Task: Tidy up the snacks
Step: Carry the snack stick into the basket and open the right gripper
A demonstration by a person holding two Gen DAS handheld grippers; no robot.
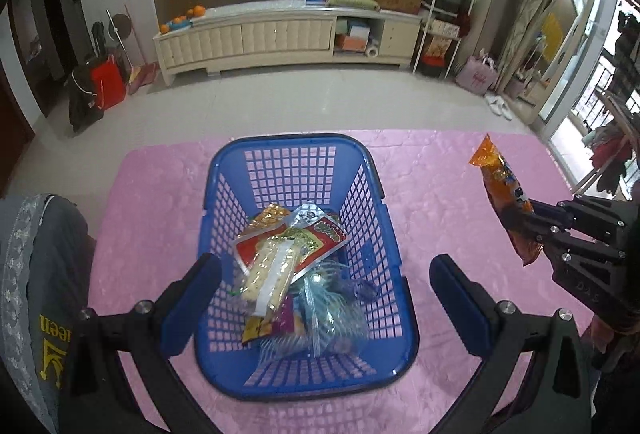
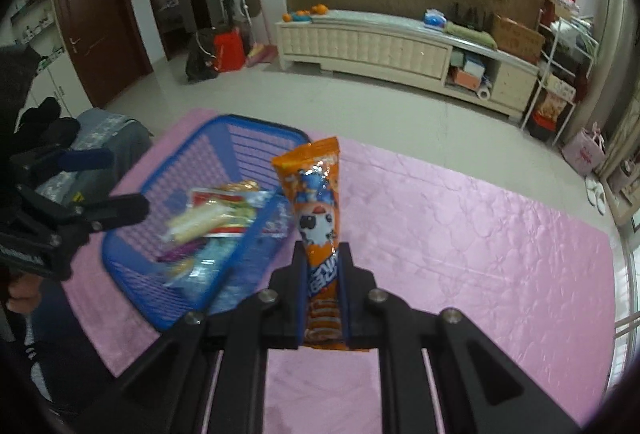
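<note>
Snacks already fill the bottom of the blue basket [image 1: 304, 266], which sits on the pink table [image 1: 440, 194]: a red packet [image 1: 320, 238], a pale cracker pack [image 1: 268, 278], a yellow pouch [image 1: 268, 216] and some clear blue-tinted wrappers lie piled together. 1 item is plainly left: the orange packet [image 2: 322, 210], clamped upright between the right gripper's [image 2: 323, 254] closed fingers, off to the right of the basket and above the table, not yet over the rim. The left gripper [image 1: 326, 274] hangs over the basket with its fingers spread wide and nothing between them. No other loose snack shows on the visible cloth, so by my judgement the task is close to its end, with this packet to drop in.

Much stays uncertain. The right wrist view blurs the basket and its contents, so labels there cannot be read. The lower wrappers overlap, and a count of them is not possible. Gripper bodies cover the near table edge in both views, and a grey cushion [image 1: 36, 274] hides the table's left corner, so snacks could lie there unseen.
</note>
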